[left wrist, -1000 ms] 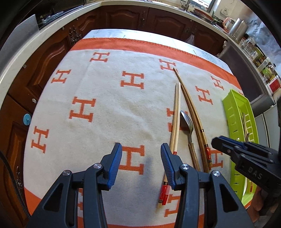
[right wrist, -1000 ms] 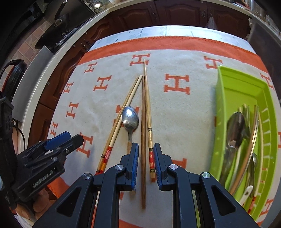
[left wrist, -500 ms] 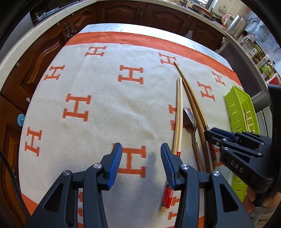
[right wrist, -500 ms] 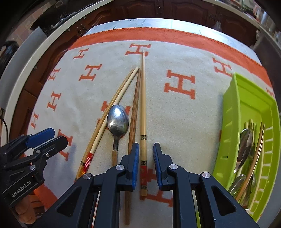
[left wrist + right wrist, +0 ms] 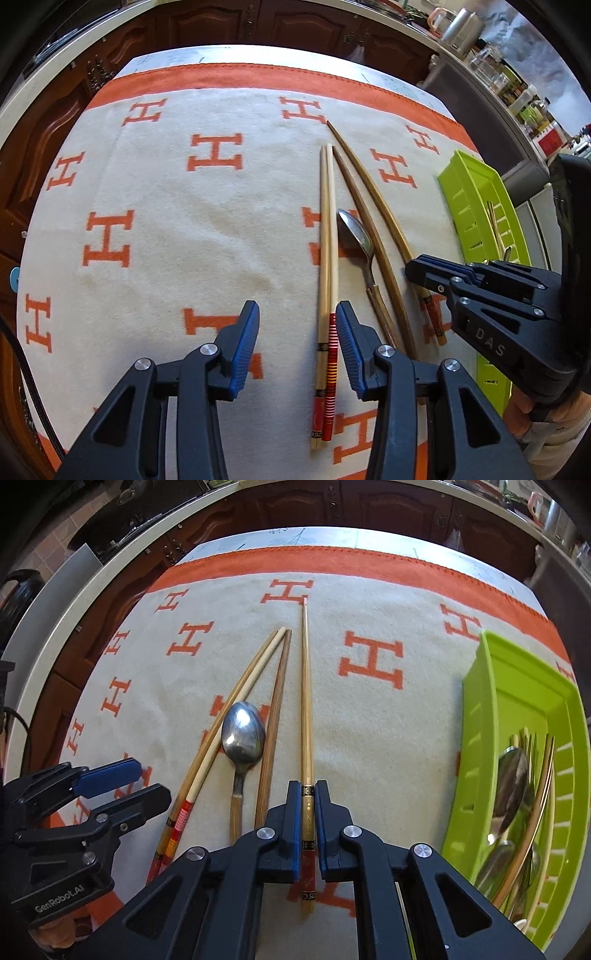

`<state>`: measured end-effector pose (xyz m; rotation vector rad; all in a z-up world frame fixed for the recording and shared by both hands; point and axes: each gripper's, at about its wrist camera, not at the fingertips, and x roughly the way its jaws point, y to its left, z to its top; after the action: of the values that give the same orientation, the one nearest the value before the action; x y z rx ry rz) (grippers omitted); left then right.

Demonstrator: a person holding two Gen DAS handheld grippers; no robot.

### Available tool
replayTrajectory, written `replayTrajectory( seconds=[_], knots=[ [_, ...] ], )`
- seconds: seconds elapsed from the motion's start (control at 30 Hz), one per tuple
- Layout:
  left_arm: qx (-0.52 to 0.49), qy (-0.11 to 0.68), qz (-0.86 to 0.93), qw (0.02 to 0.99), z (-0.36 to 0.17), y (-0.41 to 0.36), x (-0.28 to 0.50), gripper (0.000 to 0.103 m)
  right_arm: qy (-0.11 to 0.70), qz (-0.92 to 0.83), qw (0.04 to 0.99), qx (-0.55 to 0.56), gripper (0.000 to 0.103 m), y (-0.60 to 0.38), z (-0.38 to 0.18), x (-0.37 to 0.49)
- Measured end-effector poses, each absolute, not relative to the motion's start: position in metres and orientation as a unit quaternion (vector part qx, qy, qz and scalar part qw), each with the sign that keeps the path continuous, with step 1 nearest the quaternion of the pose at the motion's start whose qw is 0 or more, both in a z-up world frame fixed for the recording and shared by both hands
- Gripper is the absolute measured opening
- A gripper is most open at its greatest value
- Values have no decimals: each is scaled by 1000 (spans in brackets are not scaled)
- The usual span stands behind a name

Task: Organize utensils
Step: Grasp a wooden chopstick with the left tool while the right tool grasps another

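On the cream cloth with orange H marks lie a pale chopstick pair with red striped ends [image 5: 327, 258] [image 5: 236, 709], a metal spoon [image 5: 354, 232] [image 5: 243, 731], a dark brown chopstick [image 5: 369, 236] [image 5: 275, 709] and a light brown chopstick [image 5: 306, 701] [image 5: 384, 210]. My right gripper [image 5: 307, 786] [image 5: 424, 271] points down, its jaws closing, blue pads pressing the light brown chopstick near its black-and-red end. My left gripper [image 5: 297, 310] [image 5: 146, 782] is closing slightly. The pale pair's red ends lie between its fingers, beside the right pad, untouched.
A lime green slotted tray [image 5: 476, 738] [image 5: 469, 206] at the cloth's right edge holds several spoons and chopsticks. Dark wooden cabinets and a pale counter edge ring the table. A person's hand shows under each gripper body.
The right jaws have narrowed onto the light brown chopstick. The left gripper shifted right and lower, so the pale chopsticks' red ends now lie between its fingers.
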<state>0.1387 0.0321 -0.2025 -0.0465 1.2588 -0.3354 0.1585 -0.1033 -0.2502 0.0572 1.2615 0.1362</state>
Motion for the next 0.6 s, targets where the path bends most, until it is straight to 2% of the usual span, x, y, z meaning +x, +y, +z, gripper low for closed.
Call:
replayTrajectory(
  seconds=[0.2,0.6],
  knots=[
    [1,590,-149,793,-212,24,142,38,578,68,812,49,7,-113,-238,138],
    [60,578,-125,804,-210,2,142,40,556,76,826,61,7,-123,-210,113]
  ],
)
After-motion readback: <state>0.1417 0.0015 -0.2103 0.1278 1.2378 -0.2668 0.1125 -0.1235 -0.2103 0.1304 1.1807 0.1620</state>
